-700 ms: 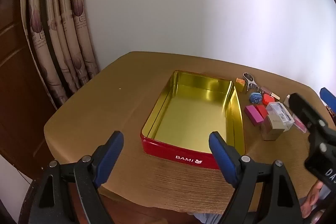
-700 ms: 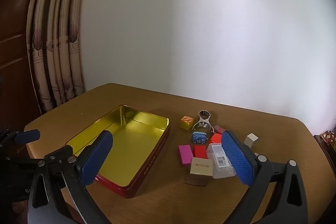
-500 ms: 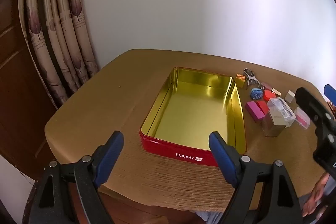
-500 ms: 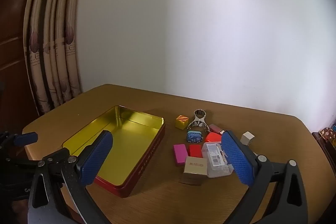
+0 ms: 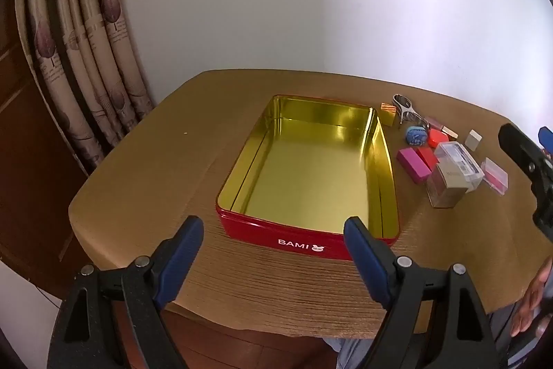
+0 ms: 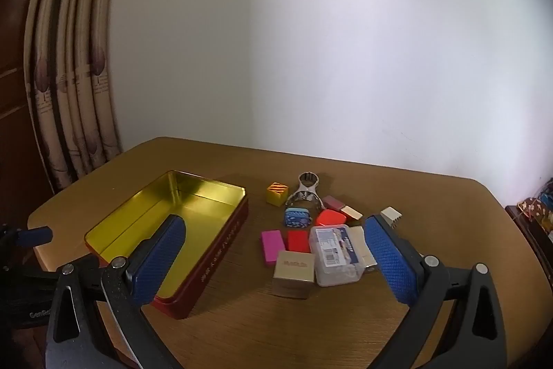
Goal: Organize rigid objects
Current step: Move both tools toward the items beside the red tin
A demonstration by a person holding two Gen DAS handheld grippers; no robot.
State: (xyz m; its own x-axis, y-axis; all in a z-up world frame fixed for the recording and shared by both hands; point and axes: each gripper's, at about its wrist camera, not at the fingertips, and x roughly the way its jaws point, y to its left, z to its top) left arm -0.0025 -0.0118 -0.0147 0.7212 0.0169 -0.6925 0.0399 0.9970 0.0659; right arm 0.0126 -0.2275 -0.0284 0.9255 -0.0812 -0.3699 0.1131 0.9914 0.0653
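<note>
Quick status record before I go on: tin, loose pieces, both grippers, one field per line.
tin: red, gold inside, open, nothing in it
loose pieces: clustered on the table beside the tin, none inside
nearest pieces: tan box, clear plastic case
others: pink block, orange striped cube
left gripper: open, holding nothing
right gripper: open, holding nothing

We count one red tin point(image 6: 221, 251), one pink block point(image 6: 271, 246), two red blocks point(image 6: 299, 241), one gold striped cube point(image 6: 277, 192), one blue patterned piece point(image 6: 296, 217), one metal tool point(image 6: 306, 187), one clear plastic box point(image 6: 335, 253), one beige box point(image 6: 294, 268), one white cube point(image 6: 390, 215), all on one table point(image 6: 345, 327).
</note>
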